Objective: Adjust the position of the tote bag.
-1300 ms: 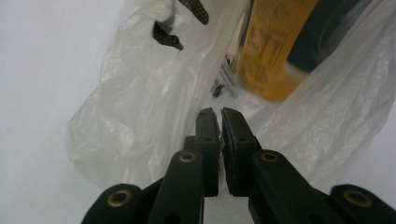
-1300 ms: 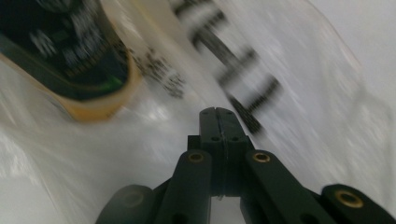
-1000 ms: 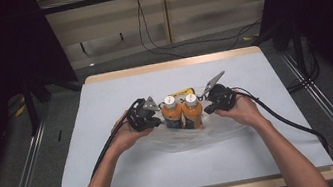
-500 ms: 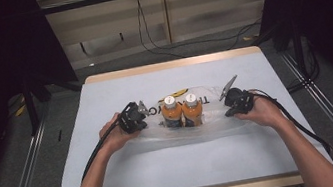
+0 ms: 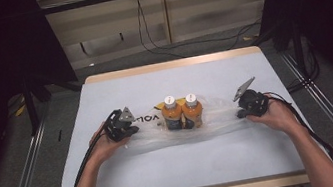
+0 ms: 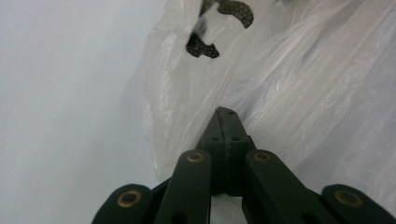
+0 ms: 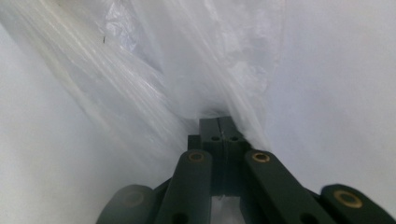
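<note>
The thin, clear plastic bag (image 5: 209, 122) lies stretched across the middle of the pale cloth-covered table (image 5: 186, 166), its long axis running left to right between the two hands. The left gripper (image 5: 135, 127) has its jaws pressed together on the bag's left end, where the film bunches into the black fingertips (image 6: 227, 122); the right gripper (image 5: 239, 111) pinches the opposite end the same way. Two orange bottles with white caps (image 5: 182, 112) stand side by side at mid-length, apparently within the film, about equally far from either gripper. Each gripper points inward toward the bottles, so any further pull outward would likely tauten the film along that same line, with neither hand nearer to the load.
</note>
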### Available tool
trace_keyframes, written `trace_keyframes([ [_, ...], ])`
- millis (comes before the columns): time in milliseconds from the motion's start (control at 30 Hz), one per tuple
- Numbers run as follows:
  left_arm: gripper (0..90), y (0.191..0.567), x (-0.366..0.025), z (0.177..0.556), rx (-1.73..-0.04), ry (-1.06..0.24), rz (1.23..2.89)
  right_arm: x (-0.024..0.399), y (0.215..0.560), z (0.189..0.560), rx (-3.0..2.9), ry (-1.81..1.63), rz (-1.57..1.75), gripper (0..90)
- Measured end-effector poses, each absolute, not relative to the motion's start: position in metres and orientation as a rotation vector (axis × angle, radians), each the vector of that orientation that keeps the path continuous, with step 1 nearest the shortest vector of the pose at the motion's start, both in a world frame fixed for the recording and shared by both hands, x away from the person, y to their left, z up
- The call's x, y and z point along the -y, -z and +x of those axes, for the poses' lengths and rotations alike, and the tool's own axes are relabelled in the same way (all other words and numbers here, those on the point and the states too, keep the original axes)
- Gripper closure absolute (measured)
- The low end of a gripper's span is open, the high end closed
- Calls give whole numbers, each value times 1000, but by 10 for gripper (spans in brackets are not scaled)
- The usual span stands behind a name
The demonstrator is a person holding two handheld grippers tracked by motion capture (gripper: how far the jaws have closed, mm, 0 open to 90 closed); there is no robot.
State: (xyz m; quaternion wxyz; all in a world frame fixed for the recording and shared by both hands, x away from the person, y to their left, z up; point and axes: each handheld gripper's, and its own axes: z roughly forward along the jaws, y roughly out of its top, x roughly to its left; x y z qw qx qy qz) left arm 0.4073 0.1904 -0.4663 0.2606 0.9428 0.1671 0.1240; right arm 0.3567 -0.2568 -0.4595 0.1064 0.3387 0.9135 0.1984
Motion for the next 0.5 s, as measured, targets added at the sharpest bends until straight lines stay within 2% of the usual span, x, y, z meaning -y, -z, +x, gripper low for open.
trace_keyframes([
  [300, 900, 466, -191, 406, -481, -328, 2539, 266, 460, 352, -2660, -582, 1019, 900],
  [400, 900, 469, -193, 408, -526, -274, 2471, 268, 460, 350, -2649, -579, 1023, 900],
  [500, 900, 469, -193, 408, -513, -266, 2483, 272, 460, 350, -2643, -585, 1034, 900],
])
